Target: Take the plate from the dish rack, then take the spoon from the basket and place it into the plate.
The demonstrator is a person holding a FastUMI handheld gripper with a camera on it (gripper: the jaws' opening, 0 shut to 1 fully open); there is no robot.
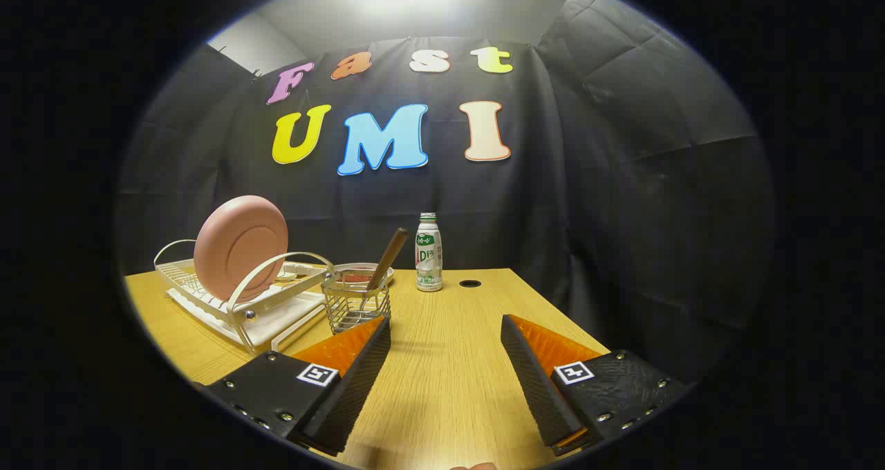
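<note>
Wooden table (449, 359), black cloth wall (622, 180), fingers (446, 328) apart, empty.

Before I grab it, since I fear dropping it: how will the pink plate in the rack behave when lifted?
The pink plate stands on edge in the dish rack, so it may roll or tip once freed. Its smooth, matte look suggests rigid plastic, probably light and a bit slippery at the rim. The gripper is open, its fingers well short of the plate.

**Little that reads**

The bottle (429, 253) on the tabletop (442, 359) bears a green-printed label — too small to make out. Each finger (349, 380) of the tool (446, 328) carries a square black-and-white marker tag (317, 374) — a pattern, no words.
</note>
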